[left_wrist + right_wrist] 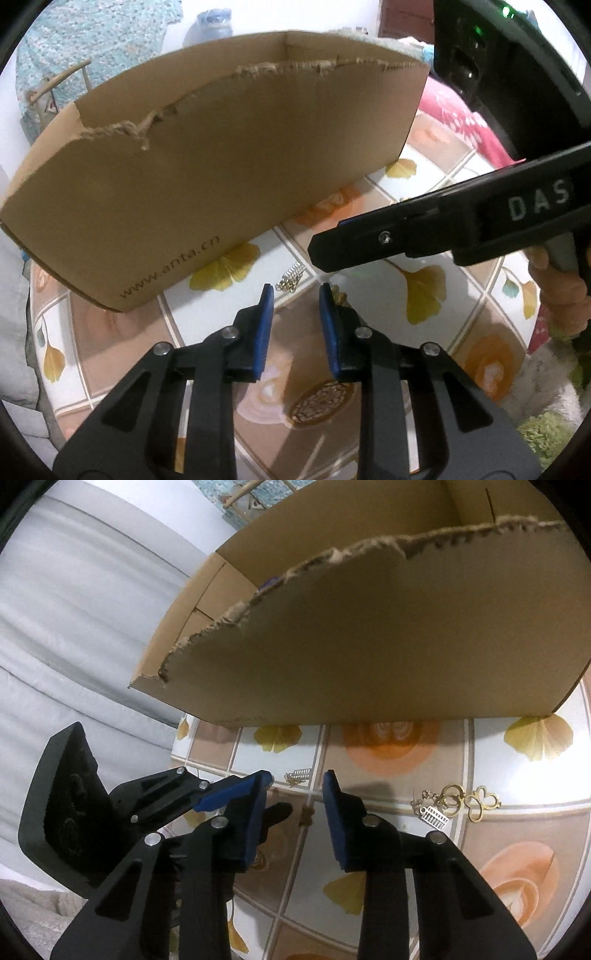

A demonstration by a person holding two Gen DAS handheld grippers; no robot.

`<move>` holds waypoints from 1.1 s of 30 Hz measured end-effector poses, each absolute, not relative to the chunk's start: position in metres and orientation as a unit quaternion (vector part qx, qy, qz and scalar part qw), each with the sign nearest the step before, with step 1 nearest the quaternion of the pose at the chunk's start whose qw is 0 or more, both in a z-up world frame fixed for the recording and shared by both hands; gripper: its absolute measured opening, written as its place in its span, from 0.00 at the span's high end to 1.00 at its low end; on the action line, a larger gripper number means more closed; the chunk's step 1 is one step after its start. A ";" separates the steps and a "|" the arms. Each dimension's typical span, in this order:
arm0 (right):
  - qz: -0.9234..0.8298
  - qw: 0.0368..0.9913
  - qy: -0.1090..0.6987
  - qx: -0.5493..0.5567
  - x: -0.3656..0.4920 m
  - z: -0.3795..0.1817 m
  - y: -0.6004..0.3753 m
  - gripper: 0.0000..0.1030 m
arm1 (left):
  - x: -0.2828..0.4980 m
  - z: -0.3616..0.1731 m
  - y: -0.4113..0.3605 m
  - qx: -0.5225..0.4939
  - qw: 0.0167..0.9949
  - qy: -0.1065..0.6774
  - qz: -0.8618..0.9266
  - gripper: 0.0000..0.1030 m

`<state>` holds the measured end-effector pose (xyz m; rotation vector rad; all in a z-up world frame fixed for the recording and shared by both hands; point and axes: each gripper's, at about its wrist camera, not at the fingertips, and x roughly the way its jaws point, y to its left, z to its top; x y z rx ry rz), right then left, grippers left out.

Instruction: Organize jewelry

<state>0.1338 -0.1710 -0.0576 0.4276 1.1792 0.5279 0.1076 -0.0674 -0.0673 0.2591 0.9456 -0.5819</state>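
Observation:
A small silver-and-gold earring (292, 277) lies on the patterned tablecloth just ahead of my left gripper (295, 291), which is open and empty. The same earring (297, 776) shows in the right wrist view, just ahead of my right gripper (297, 779), also open and empty. A cluster of gold rings and charms (456, 802) lies to its right. An open cardboard box (221, 162) with a torn rim stands behind; it also shows in the right wrist view (369, 635). The right gripper's body (443, 236) crosses the left wrist view at right. The left gripper's fingers (229, 794) show at left.
The table (424, 288) carries a cloth with yellow leaves and orange roses. A pink patterned fabric (454, 114) lies behind the box at right. White bedding or fabric (74, 627) fills the left side. A green fluffy mat (546, 432) lies beyond the table edge.

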 end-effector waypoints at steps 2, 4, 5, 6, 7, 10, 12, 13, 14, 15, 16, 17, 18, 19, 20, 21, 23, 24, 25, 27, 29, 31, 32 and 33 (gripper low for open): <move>0.244 0.777 0.545 0.198 0.134 -0.058 -0.172 0.70 | 0.111 -0.067 -0.074 0.126 0.843 0.447 -0.273 0.77; 0.244 0.777 0.546 0.199 0.136 -0.060 -0.168 0.70 | 0.113 -0.067 -0.077 0.125 0.843 0.447 -0.272 0.77; 0.244 0.777 0.546 0.199 0.136 -0.060 -0.168 0.70 | 0.113 -0.068 -0.078 0.125 0.843 0.447 -0.272 0.77; 0.245 0.777 0.545 0.199 0.136 -0.060 -0.168 0.70 | 0.114 -0.069 -0.078 0.125 0.844 0.446 -0.271 0.77; 0.244 0.777 0.545 0.200 0.136 -0.060 -0.168 0.70 | 0.115 -0.069 -0.078 0.125 0.844 0.446 -0.272 0.77; 0.244 0.777 0.545 0.201 0.136 -0.060 -0.170 0.70 | 0.116 -0.071 -0.078 0.128 0.845 0.443 -0.271 0.77; 0.244 0.776 0.545 0.202 0.136 -0.060 -0.171 0.70 | 0.116 -0.072 -0.076 0.129 0.846 0.441 -0.269 0.83; 0.243 0.776 0.545 0.204 0.136 -0.061 -0.171 0.70 | 0.116 -0.073 -0.075 0.129 0.846 0.441 -0.270 0.88; 0.243 0.776 0.545 0.205 0.136 -0.061 -0.172 0.70 | 0.116 -0.072 -0.072 0.127 0.846 0.442 -0.270 0.91; 0.243 0.775 0.546 0.206 0.136 -0.061 -0.173 0.70 | 0.117 -0.072 -0.072 0.126 0.846 0.442 -0.270 0.95; 0.243 0.774 0.546 0.207 0.135 -0.061 -0.174 0.70 | 0.118 -0.072 -0.071 0.126 0.846 0.443 -0.271 0.99; 0.243 0.774 0.547 0.208 0.135 -0.061 -0.174 0.70 | 0.118 -0.072 -0.070 0.125 0.846 0.442 -0.271 1.00; 0.243 0.773 0.548 0.209 0.135 -0.062 -0.175 0.70 | 0.118 -0.072 -0.070 0.125 0.846 0.441 -0.272 1.00; 0.242 0.771 0.550 0.210 0.135 -0.062 -0.175 0.70 | 0.117 -0.072 -0.069 0.126 0.847 0.440 -0.272 1.00; 0.242 0.770 0.551 0.210 0.135 -0.063 -0.177 0.70 | 0.116 -0.072 -0.068 0.127 0.848 0.438 -0.271 1.00; 0.241 0.769 0.553 0.210 0.135 -0.063 -0.177 0.70 | 0.115 -0.072 -0.068 0.128 0.849 0.436 -0.270 1.00; 0.240 0.769 0.555 0.208 0.135 -0.065 -0.176 0.70 | 0.112 -0.072 -0.068 0.129 0.850 0.433 -0.271 1.00; 0.240 0.769 0.556 0.204 0.135 -0.065 -0.175 0.70 | 0.111 -0.072 -0.068 0.129 0.850 0.432 -0.271 1.00; 0.239 0.771 0.557 0.198 0.135 -0.065 -0.174 0.70 | 0.110 -0.072 -0.067 0.129 0.851 0.431 -0.272 1.00; 0.238 0.775 0.558 0.178 0.135 -0.064 -0.170 0.70 | 0.106 -0.071 -0.065 0.131 0.851 0.428 -0.274 1.00; 0.239 0.780 0.557 0.154 0.136 -0.062 -0.165 0.70 | 0.104 -0.071 -0.064 0.133 0.852 0.427 -0.274 1.00; 0.243 0.787 0.555 0.116 0.136 -0.059 -0.158 0.70 | 0.103 -0.071 -0.062 0.133 0.852 0.427 -0.272 1.00; 0.245 0.790 0.553 0.100 0.137 -0.057 -0.155 0.70 | 0.102 -0.070 -0.061 0.132 0.852 0.426 -0.273 1.00; 0.246 0.793 0.551 0.081 0.137 -0.055 -0.152 0.70 | 0.102 -0.069 -0.059 0.129 0.852 0.425 -0.276 1.00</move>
